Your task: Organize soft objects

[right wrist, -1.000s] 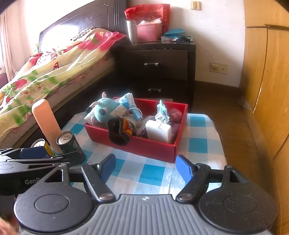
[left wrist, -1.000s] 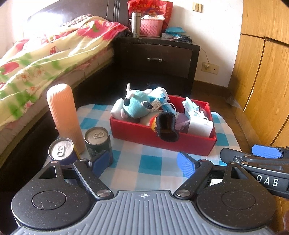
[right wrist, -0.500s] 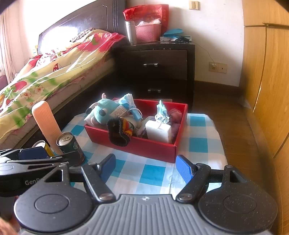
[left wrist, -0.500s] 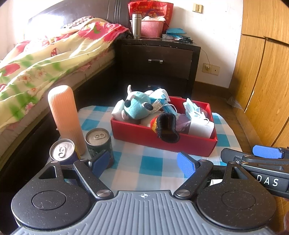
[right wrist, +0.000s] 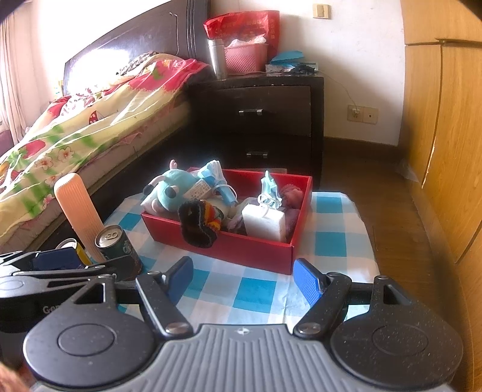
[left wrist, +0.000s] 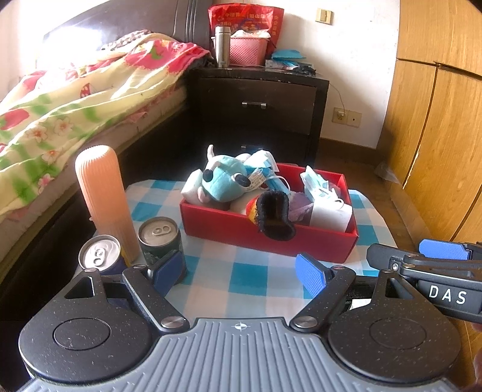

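Both grippers, left gripper (left wrist: 241, 273) and right gripper (right wrist: 242, 279), tilt downward toward the red box (left wrist: 271, 238), fingers wide, empty.

A bed (left wrist: 75, 99) with a flowered quilt (right wrist: 75, 132) and a dark headboard (right wrist: 144, 39) fills the left of the frame, washed by strong daylight coming from the upper left. At top centre a dark nightstand (left wrist: 262, 102) with two drawers stands against a white wall (left wrist: 358, 60), which carries a socket (left wrist: 346, 116) low down and a switch (left wrist: 323, 14) higher up. Light wooden wardrobe doors (left wrist: 439, 120) run down the right side above a brown wooden floor (right wrist: 376, 193).
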Demonstrator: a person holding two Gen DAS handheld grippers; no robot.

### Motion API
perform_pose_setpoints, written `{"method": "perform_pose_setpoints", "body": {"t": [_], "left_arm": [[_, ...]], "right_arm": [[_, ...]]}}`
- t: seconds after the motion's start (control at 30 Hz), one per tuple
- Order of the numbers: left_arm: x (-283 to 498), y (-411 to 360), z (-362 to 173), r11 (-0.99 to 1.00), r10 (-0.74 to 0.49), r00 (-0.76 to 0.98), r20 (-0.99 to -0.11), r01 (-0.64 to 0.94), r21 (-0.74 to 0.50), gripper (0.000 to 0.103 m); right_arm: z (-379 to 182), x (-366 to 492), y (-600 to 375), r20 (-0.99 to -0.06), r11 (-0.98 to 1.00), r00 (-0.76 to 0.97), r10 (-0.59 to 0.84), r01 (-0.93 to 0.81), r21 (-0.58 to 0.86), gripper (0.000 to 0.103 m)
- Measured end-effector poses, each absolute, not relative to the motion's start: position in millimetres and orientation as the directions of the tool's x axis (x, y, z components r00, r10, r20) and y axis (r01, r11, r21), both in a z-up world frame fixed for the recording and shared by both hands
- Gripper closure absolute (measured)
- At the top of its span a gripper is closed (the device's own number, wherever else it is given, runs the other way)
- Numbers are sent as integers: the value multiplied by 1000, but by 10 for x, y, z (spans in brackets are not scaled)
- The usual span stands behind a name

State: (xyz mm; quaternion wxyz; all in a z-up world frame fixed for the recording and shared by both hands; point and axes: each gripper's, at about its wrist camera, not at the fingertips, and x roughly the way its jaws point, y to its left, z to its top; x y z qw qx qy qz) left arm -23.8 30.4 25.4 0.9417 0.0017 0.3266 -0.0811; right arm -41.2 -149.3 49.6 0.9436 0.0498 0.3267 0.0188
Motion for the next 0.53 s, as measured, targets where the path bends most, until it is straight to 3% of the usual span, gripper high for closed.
{"method": "perform_pose_setpoints", "body": {"t": [0.23, 0.43, 0.53], "left_arm": [[-235, 345, 237, 984, -176, 774, -608, 159, -84, 22], [-273, 308, 250, 984, -165, 801, -575, 172, -43, 22], [-263, 305, 243, 984, -161, 797, -582, 175, -33, 12]], "right_arm": [[504, -425, -1495, -609, 994, 790, 73, -6, 110, 51], [503, -424, -1495, -608, 994, 791, 71, -5, 109, 51], [509, -430, -1511, -606, 995, 793, 60, 2, 102, 50]]}}
